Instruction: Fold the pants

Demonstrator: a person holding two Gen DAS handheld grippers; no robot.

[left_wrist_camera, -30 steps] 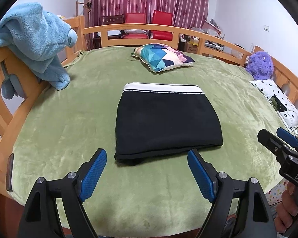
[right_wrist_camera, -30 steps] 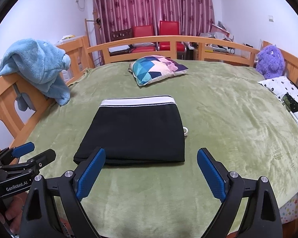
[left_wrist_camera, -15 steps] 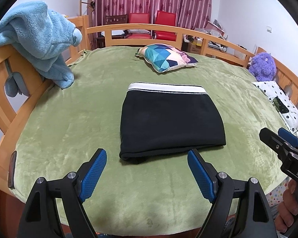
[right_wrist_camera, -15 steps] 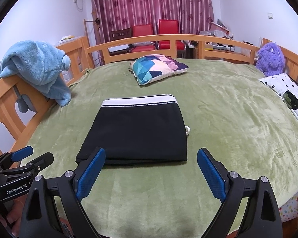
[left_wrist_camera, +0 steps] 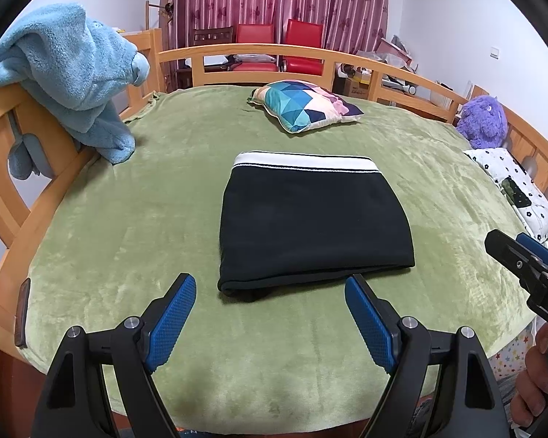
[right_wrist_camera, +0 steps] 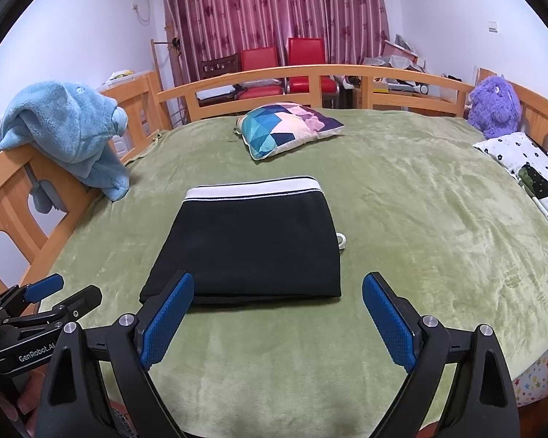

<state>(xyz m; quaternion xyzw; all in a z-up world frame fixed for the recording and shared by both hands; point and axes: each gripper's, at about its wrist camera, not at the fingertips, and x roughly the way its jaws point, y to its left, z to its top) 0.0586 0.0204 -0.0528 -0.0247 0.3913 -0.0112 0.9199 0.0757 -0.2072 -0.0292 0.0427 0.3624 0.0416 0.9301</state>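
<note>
Black pants (left_wrist_camera: pixel 310 226) with a white waistband lie folded into a flat rectangle on the green bed cover; they also show in the right wrist view (right_wrist_camera: pixel 252 244). A small white cord end pokes out at their right side. My left gripper (left_wrist_camera: pixel 270 319) is open and empty, held just short of the near folded edge. My right gripper (right_wrist_camera: pixel 277 325) is open and empty, also just short of that edge. Each gripper shows at the side of the other's view.
A patterned pillow (left_wrist_camera: pixel 305 107) lies beyond the pants. A blue plush blanket (left_wrist_camera: pixel 73 73) hangs over the left wooden rail. A purple plush toy (left_wrist_camera: pixel 482 122) and a white dotted cushion (left_wrist_camera: pixel 518 189) sit at the right. Wooden rails (right_wrist_camera: pixel 310 73) ring the bed.
Both grippers have drawn back and up a little from the pants and stay open. The pants have not moved.
</note>
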